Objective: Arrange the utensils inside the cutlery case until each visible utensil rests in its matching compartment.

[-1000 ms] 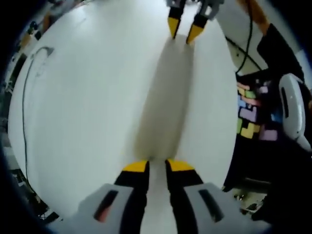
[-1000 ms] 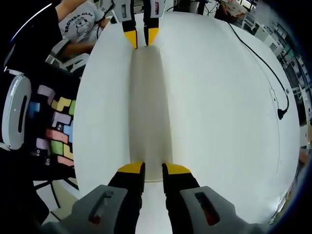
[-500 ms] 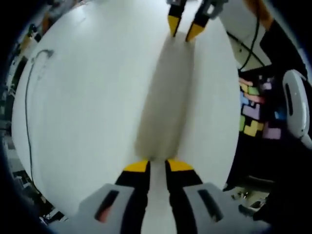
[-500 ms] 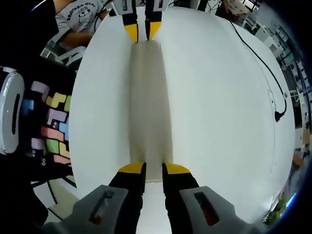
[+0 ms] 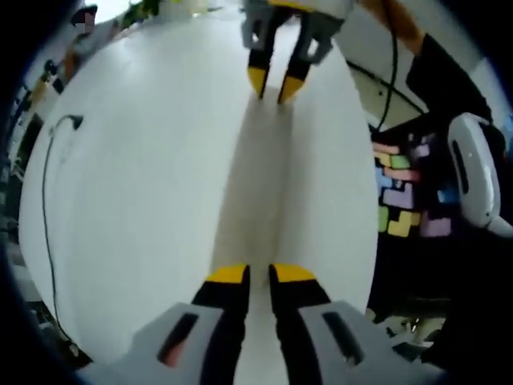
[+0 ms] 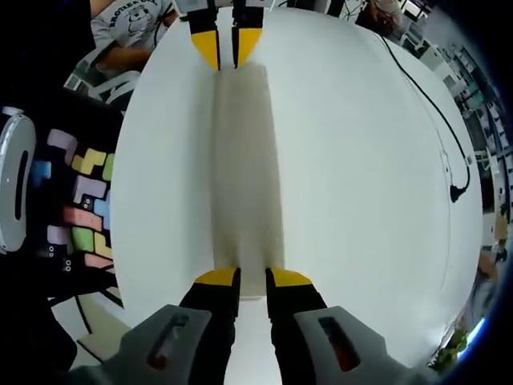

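A long, flat, pale beige cutlery case [image 5: 260, 184] stretches over the white table between my two grippers. My left gripper [image 5: 256, 273] is shut on the case's near end in the left gripper view. At the far end, the right gripper [image 5: 272, 84] pinches it. In the right gripper view the case [image 6: 244, 176] runs straight away from my right gripper [image 6: 252, 277], which is shut on its near edge, up to the left gripper [image 6: 223, 52]. The case looks closed, and I see no utensils.
The white table [image 6: 361, 200] is round, with its edge close on both sides. A black cable [image 6: 449, 128] lies across it, and the same cable [image 5: 44, 184] shows in the left gripper view. Past the edge are a colourful block-patterned mat [image 6: 84, 200], a white device [image 5: 473, 176] and a seated person [image 6: 128, 24].
Both views have shifted slightly. In the left gripper view the right gripper now sits lower and looks larger. Both grippers keep their hold on the case's ends.
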Tool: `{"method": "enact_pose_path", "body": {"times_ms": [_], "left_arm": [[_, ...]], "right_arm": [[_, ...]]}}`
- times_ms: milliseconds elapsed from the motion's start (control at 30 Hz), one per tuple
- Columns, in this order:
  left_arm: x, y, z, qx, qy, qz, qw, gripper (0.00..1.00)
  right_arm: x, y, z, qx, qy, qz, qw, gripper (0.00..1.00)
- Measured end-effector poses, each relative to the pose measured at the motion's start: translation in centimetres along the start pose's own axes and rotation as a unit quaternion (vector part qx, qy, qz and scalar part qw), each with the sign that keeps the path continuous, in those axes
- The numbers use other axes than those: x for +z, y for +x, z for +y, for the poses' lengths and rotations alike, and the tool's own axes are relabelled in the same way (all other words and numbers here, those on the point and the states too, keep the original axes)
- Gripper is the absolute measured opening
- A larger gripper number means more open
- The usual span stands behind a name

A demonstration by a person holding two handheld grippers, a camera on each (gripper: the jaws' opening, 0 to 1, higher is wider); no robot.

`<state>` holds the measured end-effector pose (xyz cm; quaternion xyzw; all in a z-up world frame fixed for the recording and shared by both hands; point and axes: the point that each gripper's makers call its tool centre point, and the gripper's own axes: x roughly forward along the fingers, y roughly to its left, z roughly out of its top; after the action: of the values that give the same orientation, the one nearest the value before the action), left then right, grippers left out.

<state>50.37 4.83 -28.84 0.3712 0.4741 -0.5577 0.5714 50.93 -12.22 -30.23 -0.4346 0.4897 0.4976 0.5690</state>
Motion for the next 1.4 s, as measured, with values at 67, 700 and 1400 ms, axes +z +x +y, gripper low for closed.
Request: {"method": "enact_pose_path", "body": {"times_ms": [67,700,1400], "left_arm": [[0.0,0.3,0.4,0.006,0.008,0.003,0.9999,0.11],[-0.4,0.9,2.0,0.051,0.045,0.036,0.9971,0.05],[-0.7,0.8,1.9,0.051,0.049,0.053,0.9961,0.05]], "right_arm": [[0.0,0.0,0.0,0.001,0.001,-0.004,1.0,0.12],[0.1,0.0,0.1,0.001,-0.002,-0.024,0.9997,0.12],[0.3,0.1,0.0,0.004,0.001,-0.039,0.9992,0.11]]}}
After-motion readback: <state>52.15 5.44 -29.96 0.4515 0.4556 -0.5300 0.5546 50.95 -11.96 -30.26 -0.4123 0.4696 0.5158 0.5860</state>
